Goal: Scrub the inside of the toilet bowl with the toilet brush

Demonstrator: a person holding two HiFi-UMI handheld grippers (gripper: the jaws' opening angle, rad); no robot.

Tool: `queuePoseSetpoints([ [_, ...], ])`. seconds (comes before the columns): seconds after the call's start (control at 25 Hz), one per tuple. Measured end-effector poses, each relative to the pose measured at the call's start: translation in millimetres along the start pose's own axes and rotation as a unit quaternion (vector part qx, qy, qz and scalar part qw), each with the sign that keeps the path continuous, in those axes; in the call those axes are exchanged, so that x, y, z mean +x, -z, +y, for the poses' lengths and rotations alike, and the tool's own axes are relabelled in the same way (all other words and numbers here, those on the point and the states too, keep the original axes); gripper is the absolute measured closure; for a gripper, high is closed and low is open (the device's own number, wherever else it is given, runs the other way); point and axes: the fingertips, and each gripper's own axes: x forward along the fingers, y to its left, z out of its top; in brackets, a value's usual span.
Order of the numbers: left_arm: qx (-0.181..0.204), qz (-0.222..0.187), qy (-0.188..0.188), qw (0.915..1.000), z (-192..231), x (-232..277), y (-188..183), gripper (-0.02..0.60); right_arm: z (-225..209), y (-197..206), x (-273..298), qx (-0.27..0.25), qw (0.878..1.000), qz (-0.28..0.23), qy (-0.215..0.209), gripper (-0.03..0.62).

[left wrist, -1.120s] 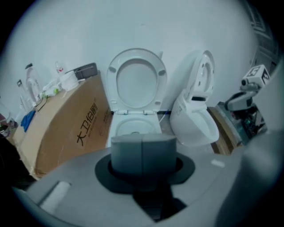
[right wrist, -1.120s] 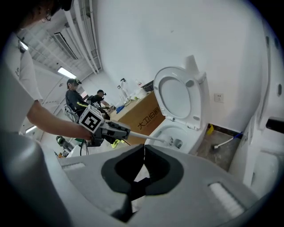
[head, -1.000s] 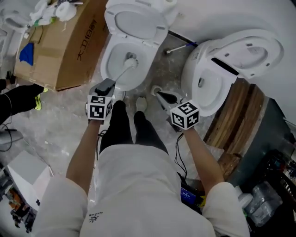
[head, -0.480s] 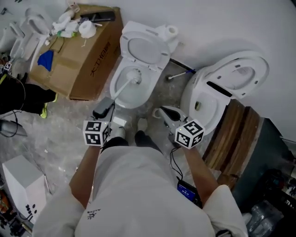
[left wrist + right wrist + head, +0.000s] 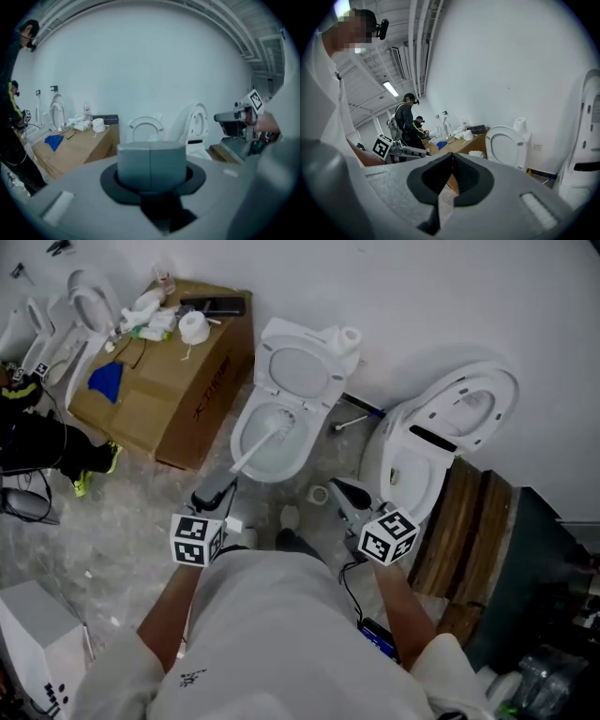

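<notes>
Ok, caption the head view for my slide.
Left gripper holds the toilet brush in the toilet bowl; right gripper, shut, hangs near a second toilet.

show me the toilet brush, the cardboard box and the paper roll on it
toilet brush (image 5: 255, 447), head view, middle of its handle
cardboard box (image 5: 159, 382), head view, bare top face
paper roll (image 5: 194, 327), head view, its top
</notes>
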Motion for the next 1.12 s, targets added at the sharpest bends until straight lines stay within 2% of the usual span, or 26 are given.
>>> queuePoseSetpoints([
  [0.24,0.009,-0.008,0.020,0.9997,19.2,-37.9,14.9,0.434,47.8,4.7,-11.9,0.003,0.999,-0.019,0.041,0.592],
  [0.52,0.025,-0.016,0.035,0.9989,32.9,-60.3,21.7,0.434,76.4,6.3,-21.6,0.006,0.997,-0.042,0.070,0.592],
  [1.12,0.031,-0.036,0.029,0.9985,1.8,-43.5,-2.9,0.434,43.5,-5.6,-36.5,-0.007,0.997,-0.042,0.061,0.592],
])
